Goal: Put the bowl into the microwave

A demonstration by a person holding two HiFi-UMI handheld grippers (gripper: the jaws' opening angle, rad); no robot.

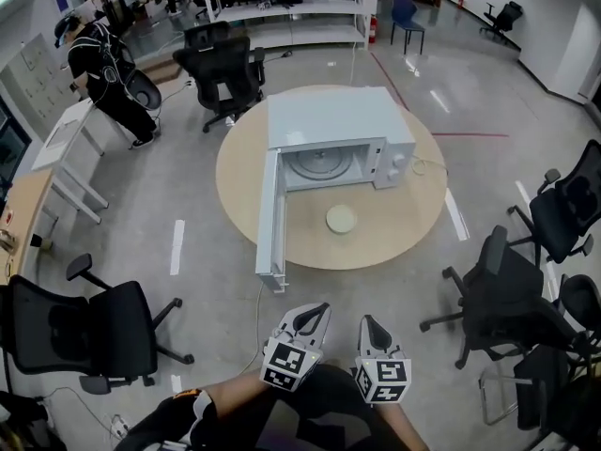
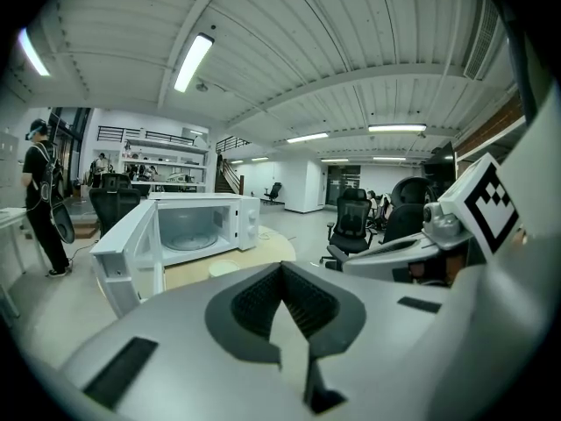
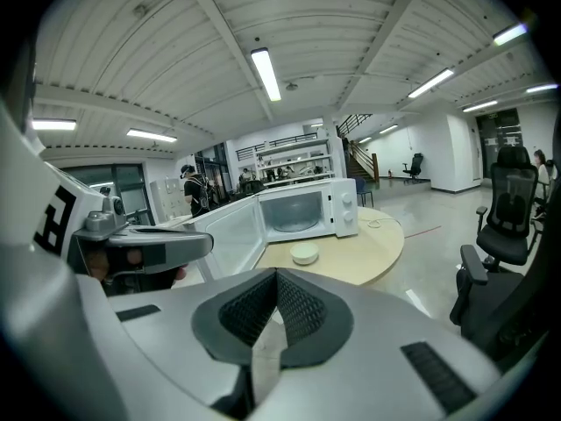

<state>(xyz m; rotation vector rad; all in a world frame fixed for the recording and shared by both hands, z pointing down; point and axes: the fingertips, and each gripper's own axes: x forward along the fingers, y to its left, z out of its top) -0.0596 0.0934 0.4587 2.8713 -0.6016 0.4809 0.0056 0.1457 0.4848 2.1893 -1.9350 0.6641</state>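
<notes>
Now, left claw: my left gripper (image 2: 280,270) is clenched, its ribbed pads meeting at the tips, empty.
Right claw: my right gripper (image 3: 276,274) is likewise clenched and empty, pads together at the tips.
Claw position: both are held low and close to my body, side by side, marker cubes (image 1: 286,365) facing up; both are well short of the table.
Table: a round wooden table (image 1: 404,224) stands ahead of me on the grey floor.
Microwave: a white microwave (image 1: 338,120) sits on the far half of the table, its two knobs on the right of the front.
Door: the microwave door (image 1: 269,216) is hinged at the left and swung wide open toward me, reaching to the table's near-left edge.
Cavity: it is open to view, with the glass turntable (image 1: 322,163) lying flat inside.
Bowl: a small cream bowl (image 1: 341,219) stands upright on the tabletop, in front of the open cavity, right of the door, touching neither.
Cord: a pale cable (image 1: 429,164) lies on the table to the right of the microwave.
Surroundings: black office chairs (image 1: 80,327) ring the table; a person in dark clothes (image 1: 101,69) stands at a desk far left.
</notes>
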